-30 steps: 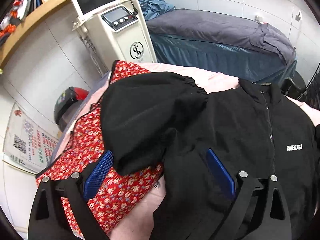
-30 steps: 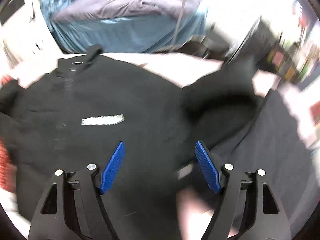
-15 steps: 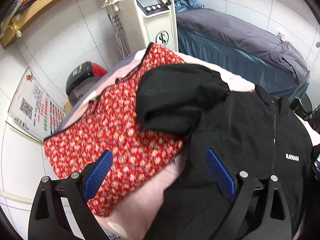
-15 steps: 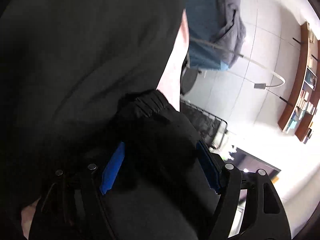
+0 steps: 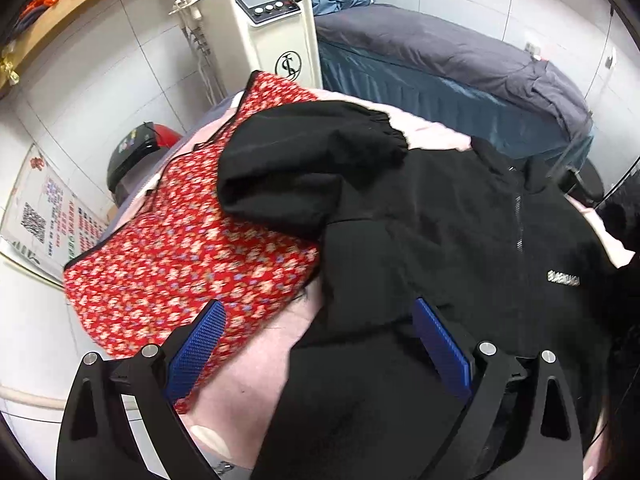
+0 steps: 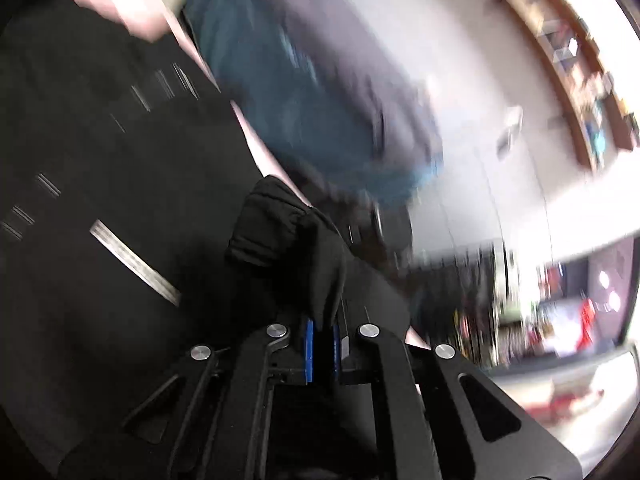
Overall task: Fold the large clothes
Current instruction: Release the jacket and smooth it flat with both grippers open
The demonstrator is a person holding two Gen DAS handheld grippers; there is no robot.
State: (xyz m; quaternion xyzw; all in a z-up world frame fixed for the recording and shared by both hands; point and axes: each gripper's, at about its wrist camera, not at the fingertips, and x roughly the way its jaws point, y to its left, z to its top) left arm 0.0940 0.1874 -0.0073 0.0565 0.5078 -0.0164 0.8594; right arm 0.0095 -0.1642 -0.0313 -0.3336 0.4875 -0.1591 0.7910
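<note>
While the right gripper pinches the jacket's right sleeve, the left gripper gapes empty; next, fold that sleeve across the black jacket.

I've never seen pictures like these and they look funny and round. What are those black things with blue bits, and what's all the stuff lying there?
A person holds a grabbing tool in each hand. Each tool has two fingers with blue pads and a small wide-eyed camera, which bends the picture round.

One picture looks from the left tool. The left gripper is open and holds nothing. Beyond it a big black zip-up jacket lies on a pink sheet, one sleeve flopped over a red flowery cloth. Behind stand a cream machine with a screen and a bed with a grey cover.

The other picture looks from the right tool and is blurry. The right gripper is shut, pinching the jacket's other black sleeve.
</note>
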